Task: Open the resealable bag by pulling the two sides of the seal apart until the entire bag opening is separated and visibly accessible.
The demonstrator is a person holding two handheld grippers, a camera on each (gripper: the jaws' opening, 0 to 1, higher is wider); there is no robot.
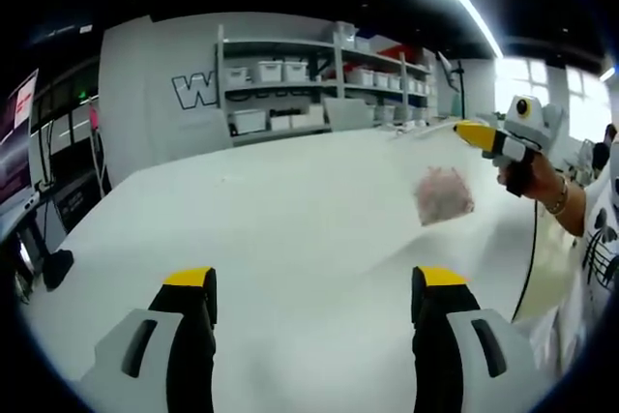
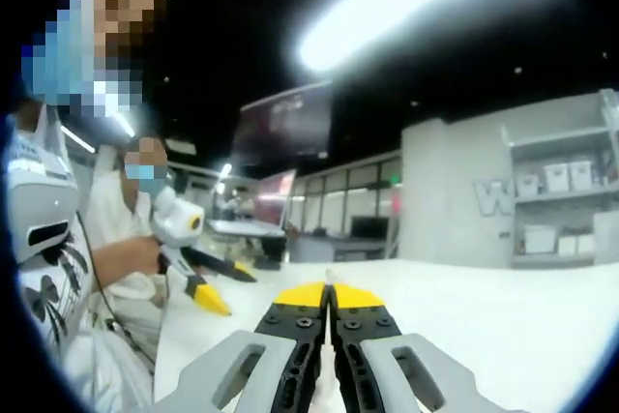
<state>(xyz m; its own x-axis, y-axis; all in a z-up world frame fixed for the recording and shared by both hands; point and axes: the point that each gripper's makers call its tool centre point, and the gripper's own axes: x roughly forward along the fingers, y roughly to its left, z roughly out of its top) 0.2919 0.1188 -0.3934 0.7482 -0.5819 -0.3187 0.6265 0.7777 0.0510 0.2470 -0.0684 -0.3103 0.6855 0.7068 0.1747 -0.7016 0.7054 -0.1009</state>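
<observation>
White tabletop (image 1: 290,229) spreads across the left gripper view, and the left gripper (image 1: 314,302) at the bottom of the frame has its yellow-tipped jaws spread wide with nothing between them. At right of centre the clear resealable bag (image 1: 444,194), pinkish inside, hangs below the right gripper (image 1: 474,132), held in a hand (image 1: 538,177). In the right gripper view, its own jaws (image 2: 329,302) are pressed together at bottom centre, a pale sliver caught between them.
</observation>
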